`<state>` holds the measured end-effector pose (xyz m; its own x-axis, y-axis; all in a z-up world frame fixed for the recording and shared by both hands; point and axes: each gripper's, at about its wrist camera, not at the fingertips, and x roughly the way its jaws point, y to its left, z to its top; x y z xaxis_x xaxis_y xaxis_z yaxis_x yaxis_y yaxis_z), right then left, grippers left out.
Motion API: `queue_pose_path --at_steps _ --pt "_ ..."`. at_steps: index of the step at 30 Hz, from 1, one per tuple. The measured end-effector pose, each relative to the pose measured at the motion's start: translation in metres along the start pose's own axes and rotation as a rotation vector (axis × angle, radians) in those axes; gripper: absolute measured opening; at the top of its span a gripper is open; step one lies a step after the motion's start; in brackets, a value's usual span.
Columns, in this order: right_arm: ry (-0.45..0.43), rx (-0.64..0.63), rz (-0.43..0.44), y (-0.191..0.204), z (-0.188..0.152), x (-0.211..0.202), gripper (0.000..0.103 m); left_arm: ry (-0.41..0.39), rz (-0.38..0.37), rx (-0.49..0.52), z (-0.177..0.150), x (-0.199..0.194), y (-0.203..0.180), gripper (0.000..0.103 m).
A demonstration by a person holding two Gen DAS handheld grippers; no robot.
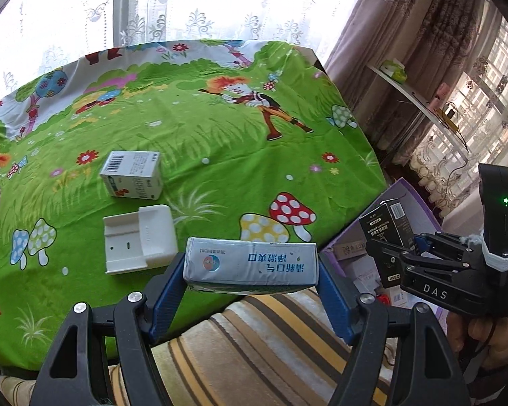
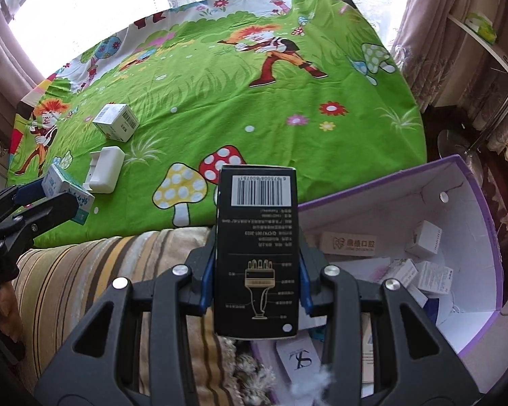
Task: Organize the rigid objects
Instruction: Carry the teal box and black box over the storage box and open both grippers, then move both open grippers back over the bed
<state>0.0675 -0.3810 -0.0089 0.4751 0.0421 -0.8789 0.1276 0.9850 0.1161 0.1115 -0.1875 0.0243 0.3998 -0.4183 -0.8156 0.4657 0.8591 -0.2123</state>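
Note:
My left gripper [image 1: 250, 270] is shut on a pale blue toothpaste box [image 1: 250, 265], held over the near edge of the green cartoon tablecloth [image 1: 203, 142]; it also shows in the right wrist view [image 2: 67, 189]. My right gripper [image 2: 256, 264] is shut on a black box with a barcode [image 2: 257, 250], held upright above the edge of a purple storage box [image 2: 470, 182]; that black box also shows in the left wrist view [image 1: 386, 230]. A white barcode carton [image 1: 132, 174] and a white plastic holder [image 1: 139, 238] lie on the cloth.
The purple storage box holds several small white cartons [image 2: 423, 270] and sits right of the table. A striped cushion [image 2: 94, 270] lies below both grippers. Curtains and a white shelf [image 1: 420, 101] stand at the right. The far part of the tablecloth is bare.

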Motion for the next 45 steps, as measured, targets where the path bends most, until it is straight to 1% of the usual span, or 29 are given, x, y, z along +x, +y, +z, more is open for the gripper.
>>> queue_pose_path --at_steps 6,16,21,24,25,26,27,28,29,30,34,37,41,45 --pt "-0.026 0.04 -0.056 -0.034 -0.01 -0.018 0.043 0.024 -0.043 0.079 -0.002 0.008 -0.045 0.074" --pt "-0.044 0.151 -0.126 -0.091 -0.022 -0.031 0.043 0.076 -0.097 0.218 -0.007 0.024 -0.107 0.074" --pt "-0.069 0.178 -0.145 -0.102 -0.023 -0.039 0.043 0.095 -0.121 0.268 -0.007 0.031 -0.13 0.074" --pt "-0.073 0.184 -0.161 -0.105 -0.022 -0.041 0.043 0.111 -0.151 0.294 -0.009 0.034 -0.143 0.075" --pt "-0.071 0.189 -0.17 -0.106 -0.022 -0.041 0.046 0.117 -0.16 0.299 -0.009 0.035 -0.145 0.075" --pt "-0.07 0.194 -0.18 -0.107 -0.021 -0.041 0.053 0.122 -0.165 0.303 -0.009 0.037 -0.148 0.076" --pt "-0.073 0.201 -0.193 -0.108 -0.021 -0.041 0.057 0.125 -0.168 0.305 -0.01 0.037 -0.148 0.077" --pt "-0.083 0.205 -0.205 -0.109 -0.021 -0.042 0.067 0.125 -0.171 0.305 -0.01 0.037 -0.148 0.079" --pt "-0.099 0.205 -0.211 -0.109 -0.022 -0.043 0.073 0.125 -0.172 0.3 -0.01 0.038 -0.147 0.081" --pt "-0.114 0.205 -0.213 -0.11 -0.022 -0.045 0.075 0.124 -0.173 0.291 -0.01 0.038 -0.145 0.082" --pt "-0.145 0.216 -0.207 -0.112 -0.022 -0.048 0.076 0.119 -0.17 0.251 -0.007 0.037 -0.136 0.083" --pt "-0.18 0.193 -0.188 -0.11 -0.023 -0.051 0.076 0.114 -0.166 0.219 -0.005 0.036 -0.13 0.083" --pt "-0.183 0.168 -0.174 -0.104 -0.021 -0.053 0.077 0.106 -0.159 0.199 -0.003 0.033 -0.122 0.083" --pt "-0.187 0.159 -0.17 -0.097 -0.016 -0.055 0.077 0.094 -0.136 0.181 -0.001 0.032 -0.111 0.083"
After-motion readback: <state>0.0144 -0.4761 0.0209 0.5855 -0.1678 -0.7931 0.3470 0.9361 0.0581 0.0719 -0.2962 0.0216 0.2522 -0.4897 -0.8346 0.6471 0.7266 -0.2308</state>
